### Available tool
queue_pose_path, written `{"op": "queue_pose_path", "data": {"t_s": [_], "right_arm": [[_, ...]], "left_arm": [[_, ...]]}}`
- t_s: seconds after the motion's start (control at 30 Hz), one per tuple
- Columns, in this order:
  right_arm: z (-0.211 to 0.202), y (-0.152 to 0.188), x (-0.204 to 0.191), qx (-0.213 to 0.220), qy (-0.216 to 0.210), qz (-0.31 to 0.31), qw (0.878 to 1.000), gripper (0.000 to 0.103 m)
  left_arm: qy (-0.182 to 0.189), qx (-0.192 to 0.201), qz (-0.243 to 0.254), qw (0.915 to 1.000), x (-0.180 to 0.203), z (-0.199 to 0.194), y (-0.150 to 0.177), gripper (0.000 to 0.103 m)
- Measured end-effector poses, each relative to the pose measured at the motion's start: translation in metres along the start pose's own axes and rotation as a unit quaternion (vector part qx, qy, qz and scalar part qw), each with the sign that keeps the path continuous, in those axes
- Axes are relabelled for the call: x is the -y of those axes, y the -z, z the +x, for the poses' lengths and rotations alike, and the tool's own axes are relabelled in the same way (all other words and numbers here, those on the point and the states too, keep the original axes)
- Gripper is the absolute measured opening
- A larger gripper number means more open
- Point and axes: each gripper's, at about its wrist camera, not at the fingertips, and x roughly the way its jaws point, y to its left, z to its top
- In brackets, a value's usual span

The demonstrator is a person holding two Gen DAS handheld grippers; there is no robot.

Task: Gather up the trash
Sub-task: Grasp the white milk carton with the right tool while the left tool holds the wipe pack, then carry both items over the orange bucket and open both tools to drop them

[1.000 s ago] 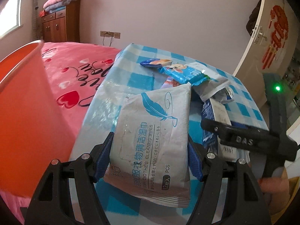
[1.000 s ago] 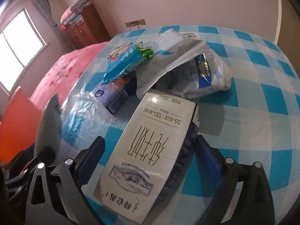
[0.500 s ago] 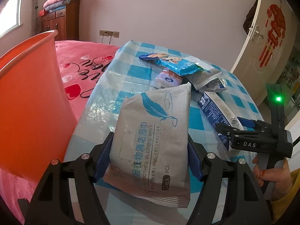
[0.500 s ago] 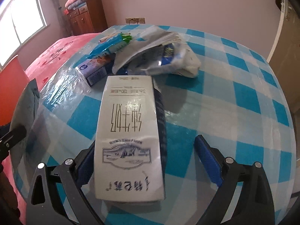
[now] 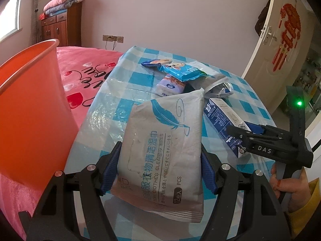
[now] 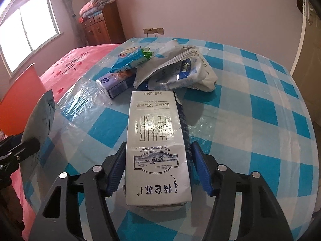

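Observation:
My left gripper [image 5: 160, 154] is shut on a grey wet-wipes pack [image 5: 160, 132] with a blue feather print, held above the table's near edge. The pack's edge also shows in the right wrist view [image 6: 40, 120]. My right gripper [image 6: 159, 152] is closing on a white and blue milk carton [image 6: 154, 120] that lies flat on the table, both pads against its sides. The left wrist view shows the right gripper [image 5: 242, 134] at the near end of that carton [image 5: 218, 114]. An orange bin [image 5: 30, 100] stands at the left, beside the table.
Further back on the blue checked tablecloth [image 5: 112, 104] lie a blue snack packet [image 5: 182, 70], a purple tissue pack [image 5: 170, 85] and a crumpled white bag [image 6: 180, 70]. A pink bed [image 5: 84, 70] is behind the bin. A person's hand [image 5: 289, 186] holds the right gripper's handle.
The right gripper's jaws have narrowed from wide apart onto the milk carton, which now lies straight between them. The left gripper, still holding the wipes pack, has shifted; the bin looks farther off.

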Motion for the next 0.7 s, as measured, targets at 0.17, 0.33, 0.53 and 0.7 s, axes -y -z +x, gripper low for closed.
{"op": "queue_pose_path", "data": {"t_s": [0.17,0.33,0.53,0.7], "right_arm": [[-0.012,0.002,-0.002,0.011,-0.002,0.0,1.0,0.063],[-0.026,0.002,-0.006,0.024,-0.004,-0.007,1.0,0.062],[-0.049,-0.005,-0.016,0.046,-0.01,-0.009,0.999,0.062],[-0.069,-0.017,-0.028,0.066,-0.022,-0.011,0.998,0.062]], "left_arm": [[0.002,0.003,0.003,1.0,0.003,-0.006,0.001,0.071],[0.006,0.012,0.005,0.9999,0.007,-0.015,0.0,0.071],[0.009,0.031,0.01,0.9994,0.013,-0.031,-0.006,0.071],[0.007,0.054,0.015,0.9984,0.014,-0.047,-0.012,0.071]]}}
